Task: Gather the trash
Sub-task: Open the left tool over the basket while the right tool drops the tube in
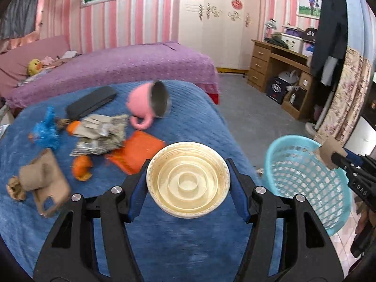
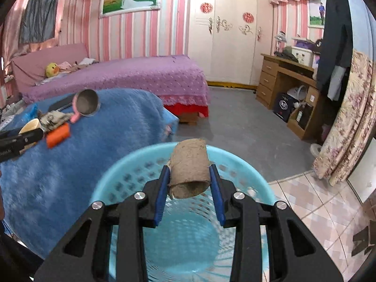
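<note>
My left gripper [image 1: 188,178] is shut on a cream plastic lid [image 1: 188,179], held above the blue blanket [image 1: 164,246]. My right gripper [image 2: 189,176] is shut on a brown cardboard tube [image 2: 189,170], held over the mouth of the light-blue basket [image 2: 188,235]. In the left wrist view the basket [image 1: 305,178] stands to the right of the blanket, and the tube [image 1: 329,151] hangs at its far rim. Left on the blanket lie crumpled paper [image 1: 101,134], a blue wrapper [image 1: 45,130], orange peel [image 1: 81,166] and brown cardboard scraps [image 1: 44,181].
A pink mug [image 1: 150,104], a black case [image 1: 90,102] and an orange card [image 1: 135,151] also lie on the blanket. Behind stands a purple bed [image 1: 117,68]; a wooden desk [image 1: 277,68] is at the right wall. The basket's inside looks empty.
</note>
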A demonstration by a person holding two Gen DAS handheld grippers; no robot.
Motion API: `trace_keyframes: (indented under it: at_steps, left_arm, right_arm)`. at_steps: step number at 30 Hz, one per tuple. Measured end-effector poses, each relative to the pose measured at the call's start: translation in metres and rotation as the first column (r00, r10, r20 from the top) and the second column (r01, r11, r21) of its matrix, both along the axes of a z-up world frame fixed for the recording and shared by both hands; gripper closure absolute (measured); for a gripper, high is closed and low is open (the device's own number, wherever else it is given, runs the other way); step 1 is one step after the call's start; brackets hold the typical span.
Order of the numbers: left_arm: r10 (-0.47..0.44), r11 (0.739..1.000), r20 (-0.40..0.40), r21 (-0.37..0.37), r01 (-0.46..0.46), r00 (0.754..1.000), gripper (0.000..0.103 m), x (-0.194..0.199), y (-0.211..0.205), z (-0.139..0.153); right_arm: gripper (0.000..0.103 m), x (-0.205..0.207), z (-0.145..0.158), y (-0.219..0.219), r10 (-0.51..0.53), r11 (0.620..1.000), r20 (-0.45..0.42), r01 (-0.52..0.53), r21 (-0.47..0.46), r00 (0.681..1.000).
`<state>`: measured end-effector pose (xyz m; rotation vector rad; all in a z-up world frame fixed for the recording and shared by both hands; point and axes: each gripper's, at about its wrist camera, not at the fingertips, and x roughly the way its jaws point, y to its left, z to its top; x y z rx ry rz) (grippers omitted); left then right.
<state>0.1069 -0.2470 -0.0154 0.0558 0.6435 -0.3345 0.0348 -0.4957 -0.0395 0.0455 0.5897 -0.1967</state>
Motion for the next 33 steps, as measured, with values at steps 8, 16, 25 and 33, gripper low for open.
trace_keyframes:
  at_steps: [8,16,25,33]
  left_arm:
    - [-0.132,0.991,0.002,0.011,0.132,0.991,0.042,-0.008,-0.075,-0.004]
    - [-0.25,0.968,0.006,0.023,0.25,0.968,0.042,-0.023,-0.14,-0.007]
    - [-0.221,0.975,-0.023,0.023,0.221,0.975,0.022,-0.002,-0.151,-0.014]
    - [-0.129,0.989,0.031,0.08,0.126,0.991,0.01,0.015,-0.123,-0.006]
  right_arm:
    - [0.068,-0.003,-0.016,-0.032,-0.076,0.997,-0.037,0.076,0.002,0.996]
    - [0.068,-0.016,-0.018,-0.067,-0.168,0.983,0.007,0.167,0.078,0.986]
    - [0.068,-0.011,-0.021,-0.065,-0.157,0.984,0.014,0.155,0.089,0.988]
    - [0.068,-0.012,-0.023,-0.062,-0.146,0.986,0.017,0.144,0.087,0.989]
